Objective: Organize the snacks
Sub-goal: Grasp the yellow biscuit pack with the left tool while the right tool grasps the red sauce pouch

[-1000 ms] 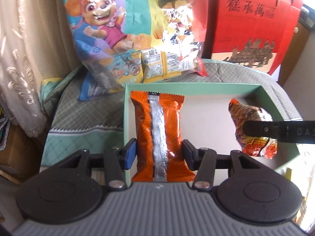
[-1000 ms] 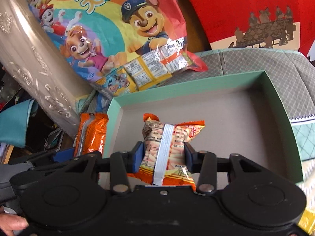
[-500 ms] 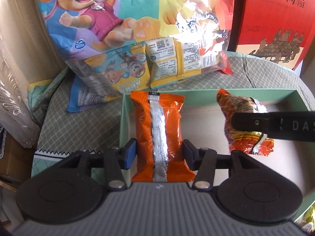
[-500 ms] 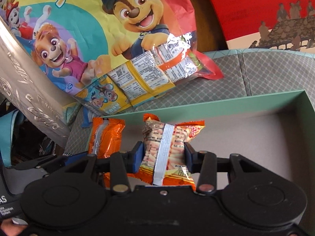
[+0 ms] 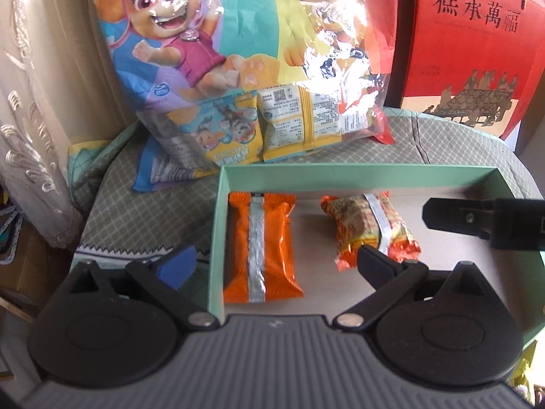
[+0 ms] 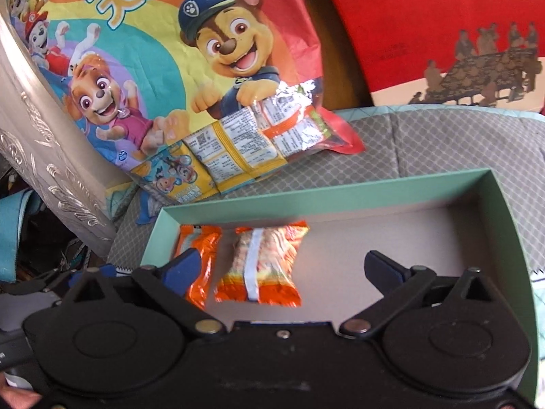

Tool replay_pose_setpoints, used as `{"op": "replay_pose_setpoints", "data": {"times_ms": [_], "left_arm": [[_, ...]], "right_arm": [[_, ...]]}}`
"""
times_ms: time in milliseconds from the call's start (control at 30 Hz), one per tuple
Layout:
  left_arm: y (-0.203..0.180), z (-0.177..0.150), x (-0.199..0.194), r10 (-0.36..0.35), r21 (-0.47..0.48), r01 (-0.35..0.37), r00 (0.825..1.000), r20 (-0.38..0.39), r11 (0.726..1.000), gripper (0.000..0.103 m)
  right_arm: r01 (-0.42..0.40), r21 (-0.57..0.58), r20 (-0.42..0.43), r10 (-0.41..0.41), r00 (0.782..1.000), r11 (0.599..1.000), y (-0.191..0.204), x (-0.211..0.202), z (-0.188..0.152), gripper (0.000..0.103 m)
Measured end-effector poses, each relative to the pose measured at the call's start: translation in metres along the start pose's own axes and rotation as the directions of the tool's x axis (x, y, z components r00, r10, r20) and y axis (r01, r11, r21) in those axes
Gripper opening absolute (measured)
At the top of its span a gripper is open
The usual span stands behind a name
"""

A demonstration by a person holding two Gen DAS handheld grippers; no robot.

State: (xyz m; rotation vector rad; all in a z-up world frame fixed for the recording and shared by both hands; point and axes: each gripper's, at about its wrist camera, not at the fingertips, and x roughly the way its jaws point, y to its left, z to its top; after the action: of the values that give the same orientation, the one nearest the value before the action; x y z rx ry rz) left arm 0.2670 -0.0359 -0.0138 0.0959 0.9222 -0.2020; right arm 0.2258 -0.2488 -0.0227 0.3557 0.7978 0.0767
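Both snack packets now lie flat on the floor of the green box [image 5: 357,177]: the plain orange packet [image 5: 260,248] just beside its left wall, the patterned packet [image 5: 369,228] near it toward the middle, probably so that a neat row can grow from that wall. The left tongs [image 5: 276,259] are opening and stand wide apart over the orange packet without pressing it. The right tongs [image 6: 282,266] are opening too, with the patterned packet [image 6: 260,266] loose between them.
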Motion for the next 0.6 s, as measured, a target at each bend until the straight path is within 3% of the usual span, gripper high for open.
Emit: {"op": "replay_pose_setpoints", "data": {"times_ms": [333, 600], "left_arm": [[-0.017, -0.06, -0.049, -0.034, 0.026, 0.035, 0.998, -0.049, 0.999, 0.103], [-0.02, -0.122, -0.067, -0.044, 0.003, 0.044, 0.992, -0.12, 0.999, 0.103]], "right_arm": [[0.01, 0.036, -0.002, -0.009, 1.0, 0.999, -0.015, -0.065, -0.052, 0.103], [0.016, 0.076, -0.011, -0.015, 1.0, 0.997, -0.034, -0.11, -0.103, 0.103]]}}
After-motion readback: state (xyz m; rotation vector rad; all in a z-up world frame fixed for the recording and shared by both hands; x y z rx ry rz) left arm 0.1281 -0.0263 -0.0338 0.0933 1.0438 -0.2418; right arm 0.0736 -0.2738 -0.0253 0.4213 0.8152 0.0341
